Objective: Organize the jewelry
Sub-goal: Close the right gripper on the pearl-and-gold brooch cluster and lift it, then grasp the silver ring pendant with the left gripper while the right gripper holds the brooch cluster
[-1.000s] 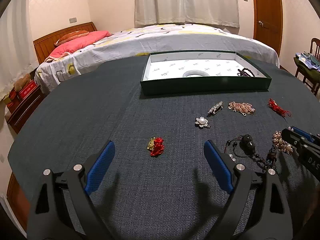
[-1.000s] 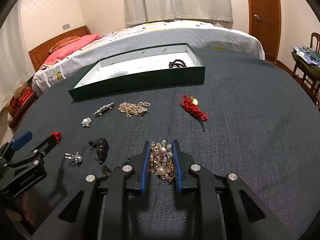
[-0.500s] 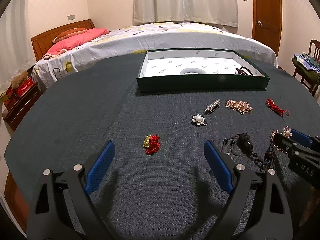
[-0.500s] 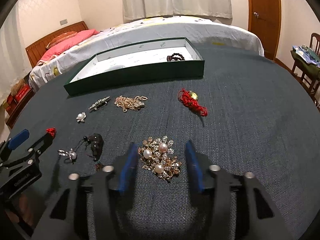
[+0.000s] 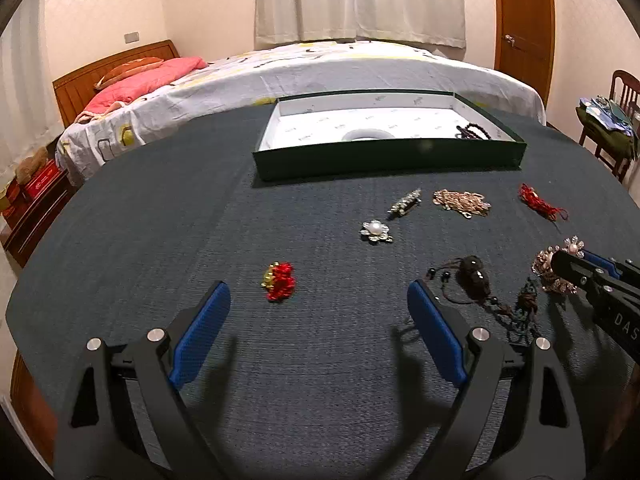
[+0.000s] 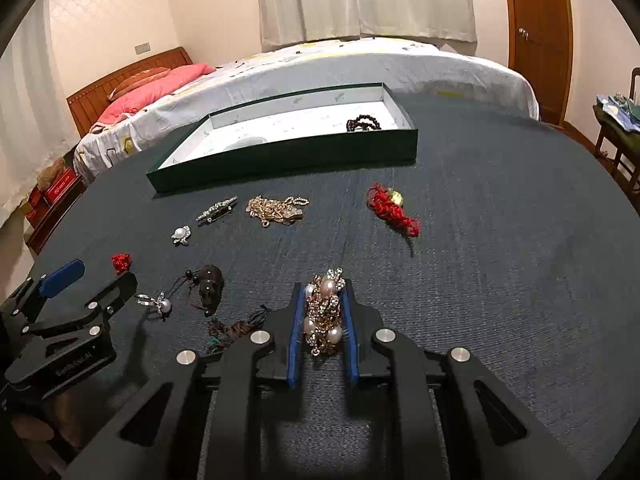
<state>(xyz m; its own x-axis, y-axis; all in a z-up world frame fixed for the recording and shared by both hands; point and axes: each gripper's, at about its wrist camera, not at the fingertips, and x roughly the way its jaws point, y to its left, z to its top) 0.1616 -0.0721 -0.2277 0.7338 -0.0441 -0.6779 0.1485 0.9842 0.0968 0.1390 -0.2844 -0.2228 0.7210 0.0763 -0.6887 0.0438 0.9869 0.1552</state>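
The right gripper [image 6: 322, 320] is squeezed tight on the pearl and gold brooch [image 6: 325, 312]. The brooch sits between its two blue pads, low over the dark tabletop [image 6: 500, 280].

The left gripper [image 5: 318, 320] is wide open and holds nothing. A small red bead bunch [image 5: 279, 275] lies just past it on the tabletop, between its two fingers.

To the left of the brooch lie a black bead with a cord [image 6: 211, 289] and a little silver pearl ring [image 6: 158, 302]. The cord's dark tassel [image 6: 236, 326] lies just beside the right gripper.

A bit farther out are a pearl flower pin [image 6: 181, 234], a long sparkly clip [image 6: 217, 209], a heap of gold chain [image 6: 276, 210] and a red string knot [image 6: 392, 210]. They lie in a row, apart from each other.

Farthest on the tabletop is the green box [image 6: 288, 156], white inside. A dark bead bracelet [image 6: 363, 123] lies in its right end. A white ring [image 5: 367, 135] lies near its middle.

Behind the tabletop is a bed [image 6: 320, 64].
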